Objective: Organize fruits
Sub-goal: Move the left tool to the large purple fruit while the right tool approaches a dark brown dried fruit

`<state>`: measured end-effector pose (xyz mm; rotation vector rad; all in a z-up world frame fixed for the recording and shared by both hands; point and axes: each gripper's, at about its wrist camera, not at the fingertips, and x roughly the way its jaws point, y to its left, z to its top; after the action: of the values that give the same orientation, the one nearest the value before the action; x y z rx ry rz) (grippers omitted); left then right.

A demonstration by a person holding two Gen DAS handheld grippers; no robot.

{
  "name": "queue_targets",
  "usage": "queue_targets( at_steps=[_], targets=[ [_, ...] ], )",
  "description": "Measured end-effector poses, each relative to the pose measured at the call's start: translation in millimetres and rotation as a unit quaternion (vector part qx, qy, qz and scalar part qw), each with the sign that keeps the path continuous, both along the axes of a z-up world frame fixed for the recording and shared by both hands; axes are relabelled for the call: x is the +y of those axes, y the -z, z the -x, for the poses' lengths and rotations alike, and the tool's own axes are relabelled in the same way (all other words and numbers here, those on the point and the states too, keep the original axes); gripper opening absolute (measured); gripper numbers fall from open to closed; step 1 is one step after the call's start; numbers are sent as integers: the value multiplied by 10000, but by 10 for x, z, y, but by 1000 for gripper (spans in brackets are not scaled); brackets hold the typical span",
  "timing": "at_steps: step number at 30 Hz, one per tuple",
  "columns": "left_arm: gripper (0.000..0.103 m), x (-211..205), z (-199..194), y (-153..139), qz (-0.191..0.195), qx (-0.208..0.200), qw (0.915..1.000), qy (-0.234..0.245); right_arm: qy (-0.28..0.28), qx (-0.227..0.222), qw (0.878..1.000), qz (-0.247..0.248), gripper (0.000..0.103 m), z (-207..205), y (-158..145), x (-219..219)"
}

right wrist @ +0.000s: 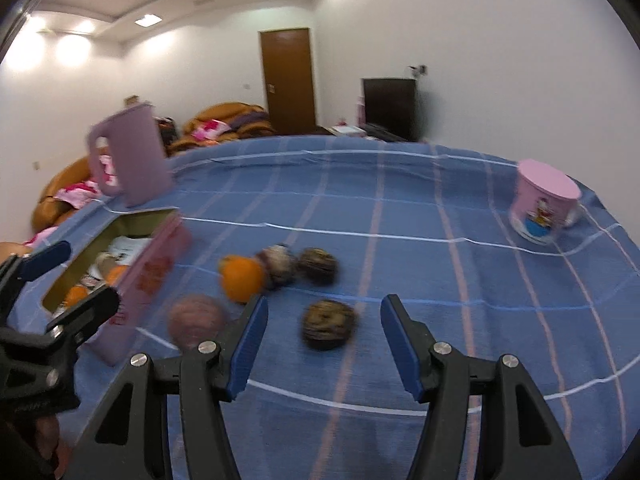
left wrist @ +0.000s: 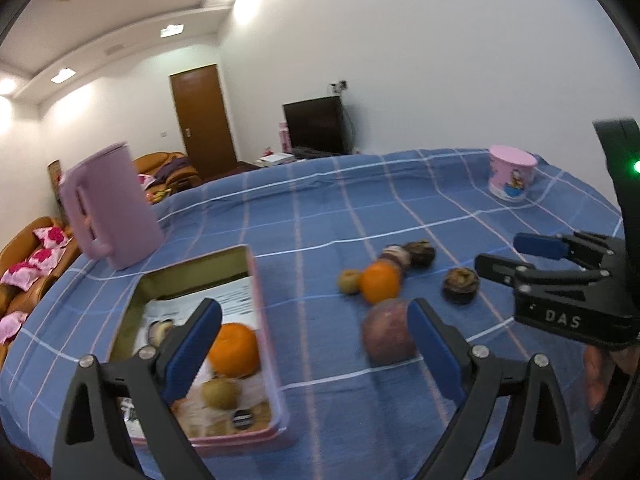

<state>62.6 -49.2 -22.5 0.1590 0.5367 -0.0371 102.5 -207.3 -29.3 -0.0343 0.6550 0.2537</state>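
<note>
Both sets of jaws stand apart and empty, the left gripper (left wrist: 314, 354) wider than the right gripper (right wrist: 324, 346). The dark round fruit (right wrist: 329, 325) lies on the tablecloth (right wrist: 460, 280) just ahead, between the right fingers. The pink tin (left wrist: 272, 364) lies to its left.

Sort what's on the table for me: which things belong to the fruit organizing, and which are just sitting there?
Part of the job:
- pink tin, already holding an orange and two smaller fruits
- loose orange
- reddish round fruit
- dark brown fruits
- small yellowish fruit

Just lying about:
- lilac pitcher
- pink cartoon cup
- blue checked tablecloth
</note>
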Motion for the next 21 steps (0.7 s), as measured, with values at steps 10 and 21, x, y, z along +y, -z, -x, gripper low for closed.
queue_targets(
  at_steps=[10,21],
  targets=[
    [93,-231,-215,130,131,470,9981,365,-35,405,9991,104,60,-107,145,-67],
    [69,-231,-395,319,294,966,9932,575,-167,727,9972,76,60,-273,226,12]
  ],
)
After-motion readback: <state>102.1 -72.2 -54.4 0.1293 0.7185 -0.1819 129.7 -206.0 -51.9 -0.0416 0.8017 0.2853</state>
